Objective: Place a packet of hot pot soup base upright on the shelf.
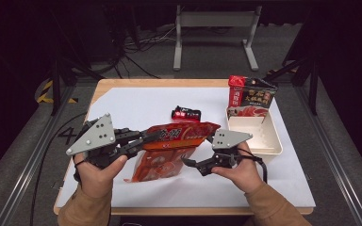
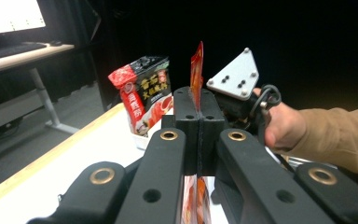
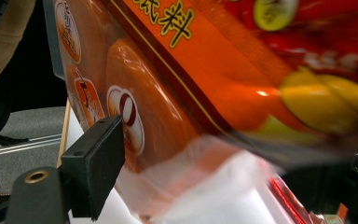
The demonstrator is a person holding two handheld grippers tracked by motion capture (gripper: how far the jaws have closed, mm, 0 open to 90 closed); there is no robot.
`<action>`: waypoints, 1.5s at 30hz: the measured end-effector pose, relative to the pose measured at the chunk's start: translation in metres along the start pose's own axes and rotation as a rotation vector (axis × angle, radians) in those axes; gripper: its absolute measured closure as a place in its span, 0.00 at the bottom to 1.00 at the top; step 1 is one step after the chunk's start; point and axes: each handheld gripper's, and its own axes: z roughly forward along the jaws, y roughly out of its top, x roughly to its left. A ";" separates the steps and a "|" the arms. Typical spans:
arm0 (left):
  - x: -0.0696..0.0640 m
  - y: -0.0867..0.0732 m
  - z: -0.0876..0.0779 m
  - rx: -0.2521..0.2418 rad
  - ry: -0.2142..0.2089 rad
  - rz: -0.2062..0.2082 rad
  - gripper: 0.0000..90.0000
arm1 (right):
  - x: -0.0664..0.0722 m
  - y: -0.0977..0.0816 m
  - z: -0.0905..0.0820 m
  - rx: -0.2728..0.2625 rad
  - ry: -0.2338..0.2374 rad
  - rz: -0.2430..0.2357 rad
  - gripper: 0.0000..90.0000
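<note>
One fixed overhead camera, two riding the grippers.
High view looks down the table [image 1: 122,101]; gripper views sit close along their jaws; all share the orange bag [image 1: 169,146].

the high view is lit evenly from above: the white table sheet [image 1: 136,106] is rendered bright, while the surrounding floor and the upper corners are lost in darkness. soft, short shadows are cast under the orange packet [image 1: 169,150]. in the left gripper view the background at upper right is left black, and the near jaws are seen slightly soft. in the right gripper view the packet [image 3: 242,70] is blurred, strongly at right, with small glare spots.
</note>
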 end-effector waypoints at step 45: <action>0.013 -0.009 -0.005 -0.046 -0.015 -0.053 1.00 | 0.013 -0.001 -0.002 0.079 0.171 -0.047 0.78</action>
